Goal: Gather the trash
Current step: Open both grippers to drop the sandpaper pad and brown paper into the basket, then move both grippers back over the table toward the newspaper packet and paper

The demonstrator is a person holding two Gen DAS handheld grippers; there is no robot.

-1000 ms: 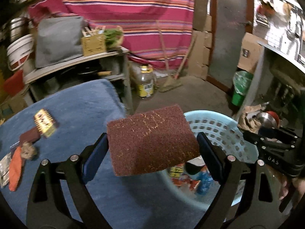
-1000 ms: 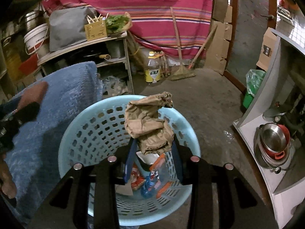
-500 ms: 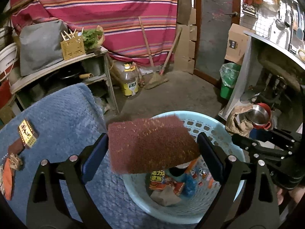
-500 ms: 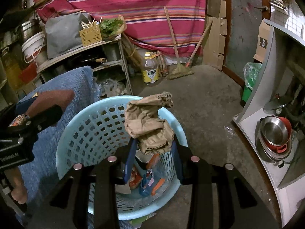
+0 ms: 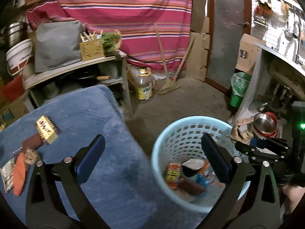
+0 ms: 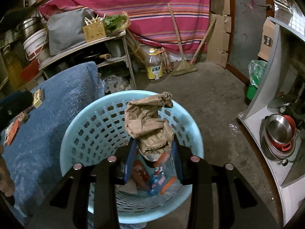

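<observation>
Striped curtain [image 5: 114,9] — concrete floor [image 5: 190,99], cluttered shelves [image 5: 76,70].

Hardly any print is legible. The yellow label of the clear plastic oil bottle [image 6: 154,67], on the far floor, bears green characters too small to read. In the pale blue perforated plastic basket [image 5: 190,127], a red snack packet [image 5: 173,175] shows yellow characters, blurred. The brown cardboard box [image 6: 267,38], far right, carries a dark printed mark, illegible.
</observation>
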